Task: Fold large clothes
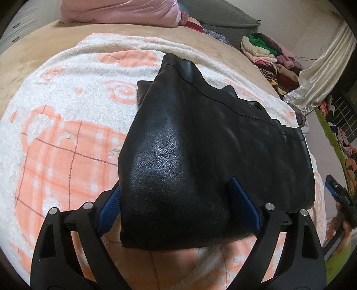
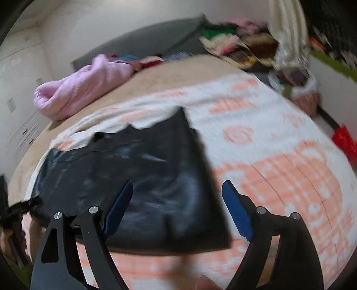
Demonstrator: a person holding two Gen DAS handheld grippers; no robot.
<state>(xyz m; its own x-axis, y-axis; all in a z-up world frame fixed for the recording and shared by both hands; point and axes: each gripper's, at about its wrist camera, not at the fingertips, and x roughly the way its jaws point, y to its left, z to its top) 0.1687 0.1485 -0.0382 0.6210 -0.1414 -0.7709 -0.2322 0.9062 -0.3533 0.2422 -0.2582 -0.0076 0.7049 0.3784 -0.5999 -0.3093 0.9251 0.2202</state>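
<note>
Black leather fills the centre of our left wrist view: a folded leather garment (image 1: 200, 145) lies on a white-and-orange patterned blanket (image 1: 67, 138) spread over a tan-covered bed (image 1: 26, 60). Our left tongs (image 1: 176, 207) stand wide, blue pads on either side of the garment's near end; in this view we cannot tell whether the pads touch the leather, and nothing is pinched between them.

In the right wrist view, which is blurred, the same garment (image 2: 138, 178) sits at lower left of the frame with its folded edge running toward the centre. Our right tongs (image 2: 178, 207) also stand wide, holding nothing; the left pad lies over the leather, the right pad over bare blanket (image 2: 290, 178) beside the garment's edge.

A pink quilt (image 1: 120, 12) is bundled at the top of the left view, on the far side of the bed, with a grey cushion (image 1: 223, 17) just beside it. A heap of mixed clothes (image 1: 272, 58) fills the upper right, next to a cream satin curtain (image 1: 323, 73). At the far right edge of the left view a hand (image 1: 341, 234) grips the other tool. A red object (image 2: 345, 142), too blurred to name, sits at the right edge of the right view.
</note>
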